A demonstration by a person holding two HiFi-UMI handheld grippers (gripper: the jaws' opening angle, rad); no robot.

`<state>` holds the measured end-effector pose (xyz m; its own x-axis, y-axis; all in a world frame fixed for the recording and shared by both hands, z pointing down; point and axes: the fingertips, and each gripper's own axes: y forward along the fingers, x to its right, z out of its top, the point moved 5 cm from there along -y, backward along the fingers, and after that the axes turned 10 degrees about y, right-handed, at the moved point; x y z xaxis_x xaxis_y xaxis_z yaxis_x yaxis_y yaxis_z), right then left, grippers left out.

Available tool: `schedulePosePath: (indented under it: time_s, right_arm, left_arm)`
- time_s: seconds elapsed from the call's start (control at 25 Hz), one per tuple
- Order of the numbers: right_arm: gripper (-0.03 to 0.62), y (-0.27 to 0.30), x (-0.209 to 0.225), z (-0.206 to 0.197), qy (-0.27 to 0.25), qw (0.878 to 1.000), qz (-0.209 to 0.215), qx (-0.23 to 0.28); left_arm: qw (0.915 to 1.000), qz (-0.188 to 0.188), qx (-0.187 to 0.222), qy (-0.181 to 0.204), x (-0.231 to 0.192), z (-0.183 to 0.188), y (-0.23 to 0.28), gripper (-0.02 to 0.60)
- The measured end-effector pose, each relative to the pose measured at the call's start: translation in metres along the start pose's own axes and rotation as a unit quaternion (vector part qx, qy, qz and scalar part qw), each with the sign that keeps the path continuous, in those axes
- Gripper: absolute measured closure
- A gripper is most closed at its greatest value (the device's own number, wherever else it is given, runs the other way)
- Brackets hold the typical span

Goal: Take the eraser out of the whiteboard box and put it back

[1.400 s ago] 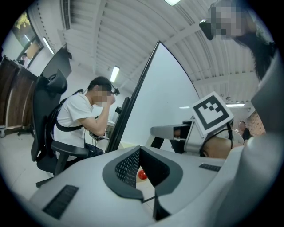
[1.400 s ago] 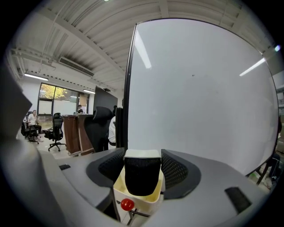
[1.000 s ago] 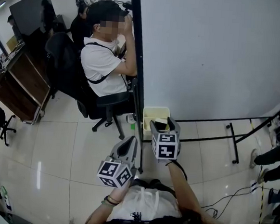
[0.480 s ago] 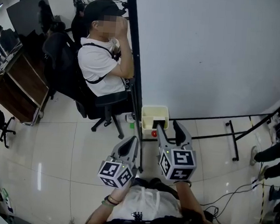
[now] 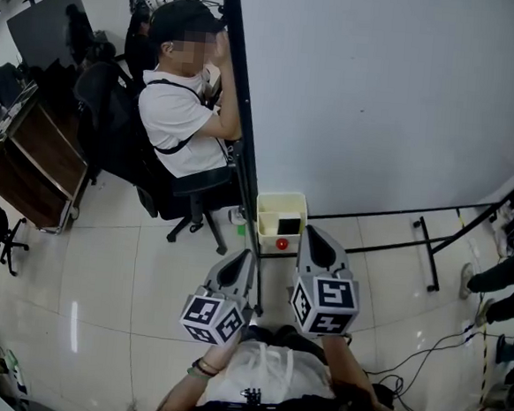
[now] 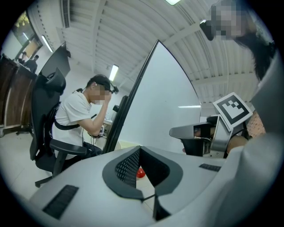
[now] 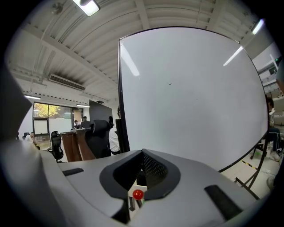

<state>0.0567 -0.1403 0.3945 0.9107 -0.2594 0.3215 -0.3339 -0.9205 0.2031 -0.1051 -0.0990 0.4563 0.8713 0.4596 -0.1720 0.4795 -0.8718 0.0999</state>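
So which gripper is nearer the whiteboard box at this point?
Right. In the head view the right gripper has its tip just off the lower right corner of the whiteboard box. The left gripper is farther away, below and left of it.

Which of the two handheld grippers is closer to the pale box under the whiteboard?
The right gripper, whose closed tip sits just beside the box; the left gripper hangs farther back, nearer the person's body.

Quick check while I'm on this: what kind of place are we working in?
Most likely an open office or lab room. A large whiteboard stands on a floor frame, a person sits in a swivel chair beside it, and a wooden desk stands on the tiled floor further left.
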Motion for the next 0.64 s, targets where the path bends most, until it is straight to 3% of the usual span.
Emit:
schedulePosePath:
  time_s: [0.64]
  right_arm:
    - [0.577, 0.0025, -0.0010, -0.0080, -0.015, 1.000, 0.002, -0.014]
  left_arm:
    - [0.9999, 0.011, 0.005, -0.001, -0.0054, 0.0005, -0.0042, 0.595]
